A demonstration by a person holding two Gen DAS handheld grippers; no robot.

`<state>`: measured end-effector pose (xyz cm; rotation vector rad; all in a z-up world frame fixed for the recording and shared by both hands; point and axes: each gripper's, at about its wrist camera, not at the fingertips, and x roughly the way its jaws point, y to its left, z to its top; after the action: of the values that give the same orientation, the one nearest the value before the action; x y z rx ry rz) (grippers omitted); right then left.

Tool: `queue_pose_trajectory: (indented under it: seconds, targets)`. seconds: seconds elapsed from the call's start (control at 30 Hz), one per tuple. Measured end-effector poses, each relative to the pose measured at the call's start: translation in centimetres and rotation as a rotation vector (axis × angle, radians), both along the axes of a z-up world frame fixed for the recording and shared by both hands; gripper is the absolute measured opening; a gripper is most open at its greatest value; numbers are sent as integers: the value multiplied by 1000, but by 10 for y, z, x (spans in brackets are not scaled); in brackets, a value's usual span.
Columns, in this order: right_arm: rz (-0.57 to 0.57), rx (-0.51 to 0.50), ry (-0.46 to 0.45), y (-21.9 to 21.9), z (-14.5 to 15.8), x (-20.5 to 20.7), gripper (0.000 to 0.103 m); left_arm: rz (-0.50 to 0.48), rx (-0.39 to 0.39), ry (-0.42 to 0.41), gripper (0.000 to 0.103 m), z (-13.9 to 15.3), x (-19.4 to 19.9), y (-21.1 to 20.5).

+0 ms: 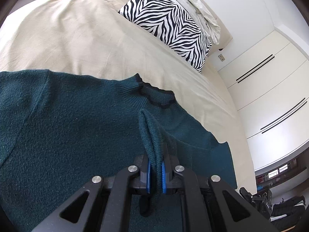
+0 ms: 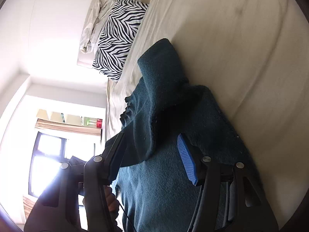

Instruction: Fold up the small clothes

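Observation:
A dark teal knit sweater (image 1: 67, 127) lies on the beige bed sheet (image 1: 77, 38), its black-edged collar (image 1: 154, 94) toward the far side. My left gripper (image 1: 155, 172) is shut on a pinched ribbed fold of the sweater (image 1: 149, 135), lifted between the blue pads. In the right wrist view the sweater (image 2: 164, 183) is bunched and partly folded over itself. My right gripper (image 2: 152, 154) is open, its jaws wide apart on either side of a raised fold of the sweater, with the blue pad (image 2: 187, 162) on the right.
A zebra-striped pillow (image 1: 171, 25) and a crumpled white cloth (image 1: 195, 5) lie at the head of the bed. White wardrobe doors (image 1: 270, 89) stand beside the bed. A bright window (image 2: 50, 154) shows in the right wrist view.

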<state>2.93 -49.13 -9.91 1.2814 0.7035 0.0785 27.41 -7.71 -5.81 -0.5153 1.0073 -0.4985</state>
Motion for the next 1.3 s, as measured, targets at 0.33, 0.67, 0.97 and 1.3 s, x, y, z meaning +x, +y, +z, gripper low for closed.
queue_pose_trajectory:
  seconds: [0.33, 0.67, 0.97, 1.3]
  targets:
    - [-133, 155, -4, -10, -19, 44, 54, 88, -24, -30, 9, -11, 12, 27]
    - [-246, 167, -62, -30, -30, 27, 50, 106, -11, 9, 10, -45, 9, 31]
    - [-179, -9, -9, -31, 13, 4, 54, 94, -44, -32, 13, -52, 3, 39]
    - [60, -27, -44, -47, 32, 122, 54, 102, -27, -79, 13, -58, -2, 36]
